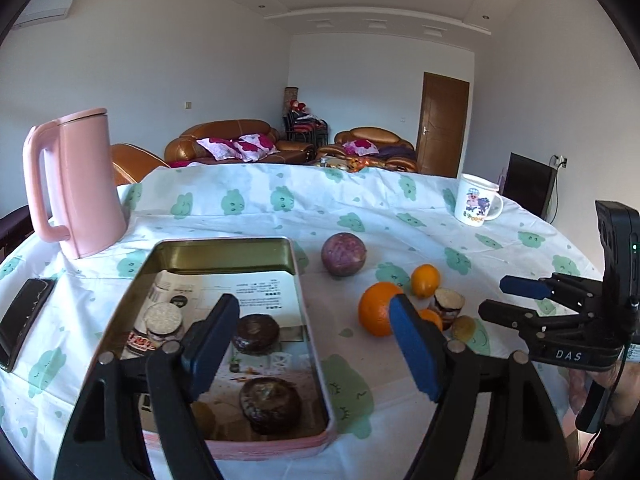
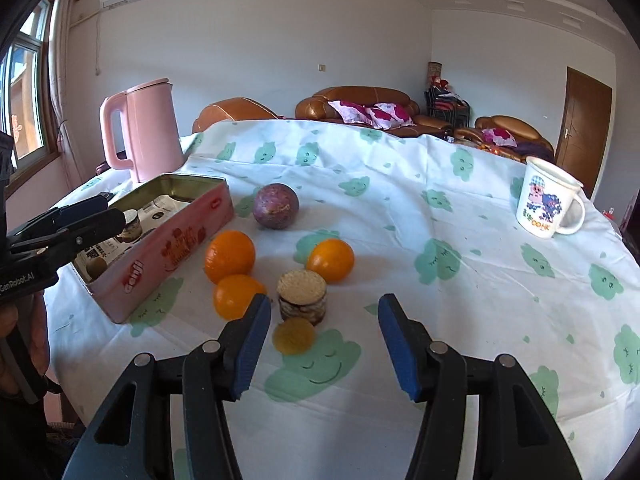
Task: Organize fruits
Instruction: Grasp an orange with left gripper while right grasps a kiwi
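A pink tin box lies open on the table and holds two dark round cakes and a pale-topped one. Right of it lie three oranges, a purple passion fruit, a layered cake and a small yellow-brown fruit. My left gripper is open above the tin's right rim. My right gripper is open and empty, just short of the yellow-brown fruit and the layered cake.
A pink kettle stands behind the tin. A printed white mug stands at the far right. A black phone lies at the table's left edge. Sofas stand beyond the table.
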A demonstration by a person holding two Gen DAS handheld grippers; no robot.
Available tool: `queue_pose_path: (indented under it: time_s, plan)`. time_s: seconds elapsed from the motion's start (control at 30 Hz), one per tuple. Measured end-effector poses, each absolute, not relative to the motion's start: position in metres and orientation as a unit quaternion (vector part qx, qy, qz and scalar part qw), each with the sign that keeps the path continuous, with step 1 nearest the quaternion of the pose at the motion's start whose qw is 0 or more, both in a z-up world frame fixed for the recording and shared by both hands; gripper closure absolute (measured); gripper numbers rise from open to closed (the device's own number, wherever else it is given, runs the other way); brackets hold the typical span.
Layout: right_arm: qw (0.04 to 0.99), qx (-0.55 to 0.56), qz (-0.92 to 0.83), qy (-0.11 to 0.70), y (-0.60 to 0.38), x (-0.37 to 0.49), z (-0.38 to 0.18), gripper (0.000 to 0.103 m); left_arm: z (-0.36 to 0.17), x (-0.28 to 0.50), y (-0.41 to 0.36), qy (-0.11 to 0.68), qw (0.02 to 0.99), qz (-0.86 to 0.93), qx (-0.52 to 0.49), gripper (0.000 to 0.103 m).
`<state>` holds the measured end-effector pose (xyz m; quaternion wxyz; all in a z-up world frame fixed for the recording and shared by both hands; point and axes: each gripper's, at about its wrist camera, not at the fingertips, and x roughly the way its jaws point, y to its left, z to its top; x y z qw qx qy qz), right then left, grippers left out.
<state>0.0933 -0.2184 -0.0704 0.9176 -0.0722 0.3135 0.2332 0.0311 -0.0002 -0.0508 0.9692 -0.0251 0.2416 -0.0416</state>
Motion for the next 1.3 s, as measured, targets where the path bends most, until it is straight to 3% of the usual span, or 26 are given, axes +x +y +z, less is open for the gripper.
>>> queue_pose_path:
  time_s: [0.33,0.43,0.5,0.6,0.73,0.83,0.97,1.17,1.3]
  plan:
    - [0.894,-0.073,0.268,0.352,-0.206,0.105,-0.087,0.047,-0.065,0.048,-0.047,0.276,0.957,-0.086,0.000,0.024]
    - [0.881,-0.077,0.285,0.371,-0.202,0.111,-0.092,0.054,-0.070,0.049,-0.055,0.283,0.955,-0.094,0.007,0.024]
    - [0.873,-0.079,0.293,0.381,-0.200,0.112,-0.095,0.069,-0.072,0.050,-0.059,0.288,0.953,-0.096,0.013,0.025]
    - [0.875,-0.086,0.294,0.376,-0.198,0.109,-0.094,0.073,-0.071,0.049,-0.061,0.287,0.953,-0.097,0.017,0.025]
    - [0.894,-0.055,0.279,0.345,-0.213,0.102,-0.087,0.073,-0.074,0.051,-0.066,0.297,0.949,-0.105,0.026,0.041]
    - [0.907,-0.021,0.262,0.329,-0.225,0.103,-0.083,0.073,-0.075,0.054,-0.072,0.307,0.944,-0.118,0.027,0.041]
    - [0.910,-0.011,0.257,0.326,-0.229,0.104,-0.082,0.073,-0.079,0.065,-0.083,0.331,0.934,-0.130,0.034,0.053]
    - [0.913,-0.005,0.253,0.319,-0.232,0.105,-0.080,0.073,-0.084,0.079,-0.093,0.351,0.926,-0.130,0.036,0.055]
    - [0.914,-0.006,0.253,0.317,-0.232,0.103,-0.080,0.073,-0.086,0.081,-0.089,0.360,0.923,-0.132,0.027,0.066]
